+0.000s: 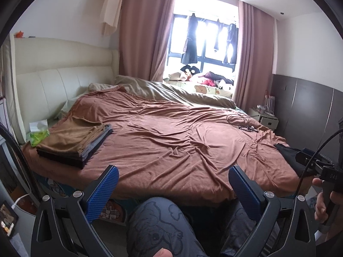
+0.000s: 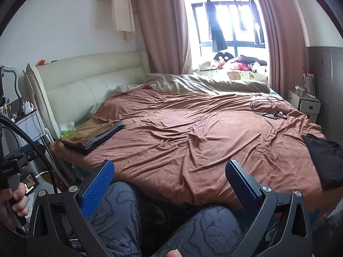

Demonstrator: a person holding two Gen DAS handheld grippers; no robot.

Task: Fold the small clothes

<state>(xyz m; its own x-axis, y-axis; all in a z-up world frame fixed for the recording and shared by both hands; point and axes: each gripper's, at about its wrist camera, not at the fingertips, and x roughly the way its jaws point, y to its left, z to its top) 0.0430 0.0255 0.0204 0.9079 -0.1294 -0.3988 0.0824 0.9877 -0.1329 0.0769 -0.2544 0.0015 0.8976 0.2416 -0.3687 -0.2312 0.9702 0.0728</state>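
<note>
Tools wide open, both empty; black garment lies at the bed's right edge, nearer the right tool than the left tool; folded stack sits far left.

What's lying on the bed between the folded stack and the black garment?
Only wrinkled brown blanket, seen in both views. Nothing lies between the stack and the black garment; the cables lie farther back.

Black garment cut off at frame edge; bedside-table clutter unreadable.
</note>
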